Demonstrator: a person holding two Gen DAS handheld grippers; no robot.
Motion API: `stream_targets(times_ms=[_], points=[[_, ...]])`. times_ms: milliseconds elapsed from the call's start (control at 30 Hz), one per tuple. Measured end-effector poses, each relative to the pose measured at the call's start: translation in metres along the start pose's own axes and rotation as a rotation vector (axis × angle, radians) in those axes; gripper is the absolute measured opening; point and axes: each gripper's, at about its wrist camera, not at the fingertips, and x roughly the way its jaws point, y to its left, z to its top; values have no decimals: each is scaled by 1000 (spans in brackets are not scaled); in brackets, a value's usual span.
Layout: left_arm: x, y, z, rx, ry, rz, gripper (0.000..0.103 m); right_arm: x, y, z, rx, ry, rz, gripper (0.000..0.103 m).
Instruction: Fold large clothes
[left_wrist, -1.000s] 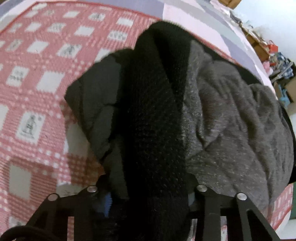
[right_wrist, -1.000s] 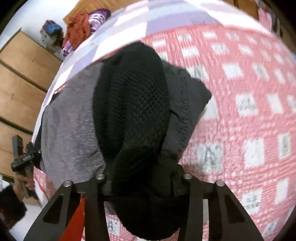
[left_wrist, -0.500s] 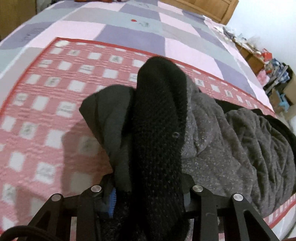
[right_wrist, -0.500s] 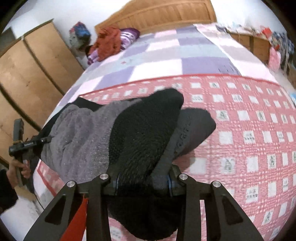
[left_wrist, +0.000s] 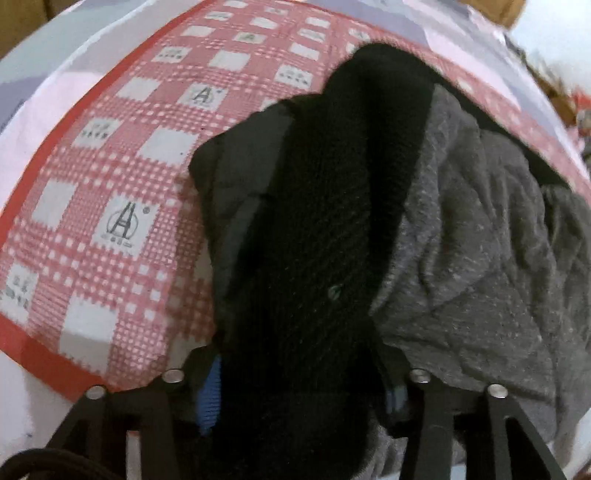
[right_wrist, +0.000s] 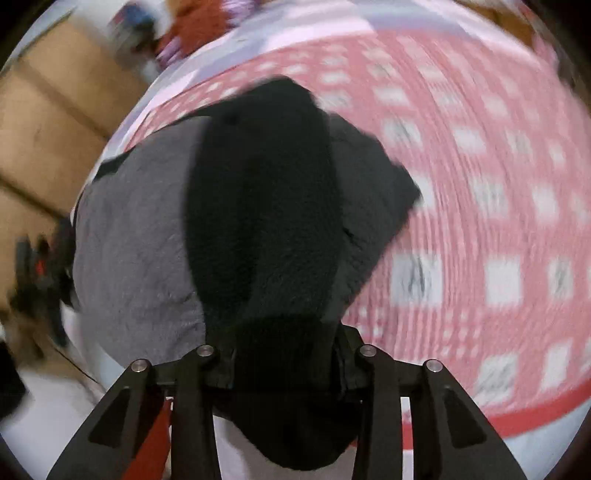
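Note:
A large dark garment with a grey fleece lining (left_wrist: 480, 258) and a black knit band (left_wrist: 325, 221) hangs over a bed. My left gripper (left_wrist: 303, 380) is shut on the black band, which bunches up between its fingers and hides the tips. In the right wrist view the same garment (right_wrist: 140, 240) shows grey to the left, with its black band (right_wrist: 266, 206) running up the middle. My right gripper (right_wrist: 284, 354) is shut on that band. The other hand-held gripper (right_wrist: 40, 273) shows blurred at the far left.
A red and white checked blanket (left_wrist: 122, 177) (right_wrist: 480, 221) covers the bed over a pink and purple patchwork sheet (left_wrist: 55, 74). Wooden wardrobe doors (right_wrist: 40, 122) stand at the left. A pile of red clothes (right_wrist: 199, 26) lies at the far end.
Both grippers have tilted back down toward the blanket, still holding the garment. The right wrist view is now blurred by fast motion. The headboard and room have left view.

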Motion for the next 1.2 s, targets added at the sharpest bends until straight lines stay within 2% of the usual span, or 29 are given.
stream_targets(times_ms=[33, 67, 100, 167, 267, 400, 433, 500, 567, 667, 767, 800, 933, 967, 1033, 1100, 1200], points=[[0, 4, 0, 1, -6, 1, 70, -1, 0, 0, 8, -4, -4, 43], [-1, 9, 0, 5, -13, 12, 80, -3, 9, 2, -30, -4, -33, 44], [-4, 11, 1, 6, -19, 7, 82, -3, 16, 3, -66, 2, -59, 45], [-13, 14, 3, 17, -25, -7, 83, -5, 22, 9, -81, 32, -101, 51], [-32, 5, 2, 71, -60, 29, 83, -14, 29, 23, -86, 36, -172, 59], [-59, 5, -6, 78, -105, 88, 84, -38, 52, 33, -222, -57, -364, 59], [-70, 11, -11, 59, -129, 104, 84, -46, 54, 34, -242, -83, -385, 60], [-83, 22, -18, 9, -149, 129, 84, -59, 64, 39, -245, -124, -357, 63], [-99, 28, -26, -43, -177, 121, 84, -54, 74, 47, -243, -102, -305, 64], [-104, 8, -28, 2, -176, 102, 84, -24, 89, 54, -283, -18, -283, 64], [-96, -21, -25, 61, -157, 50, 84, 37, 99, 66, -337, 106, -338, 65], [-92, -32, -24, 80, -152, 33, 84, 52, 101, 71, -338, 112, -354, 65], [-81, -67, -17, 148, -144, 8, 84, 77, 115, 120, -352, 33, -404, 65], [-81, -73, -16, 158, -146, 12, 84, 80, 116, 137, -319, 31, -394, 65], [-82, -84, -13, 156, -139, -3, 84, 88, 115, 148, -294, 57, -382, 65], [-90, -90, -13, 147, -139, 0, 84, 72, 120, 139, -314, 10, -390, 64], [-110, -99, -22, 139, -142, 61, 84, 17, 143, 101, -370, -145, -376, 64]])
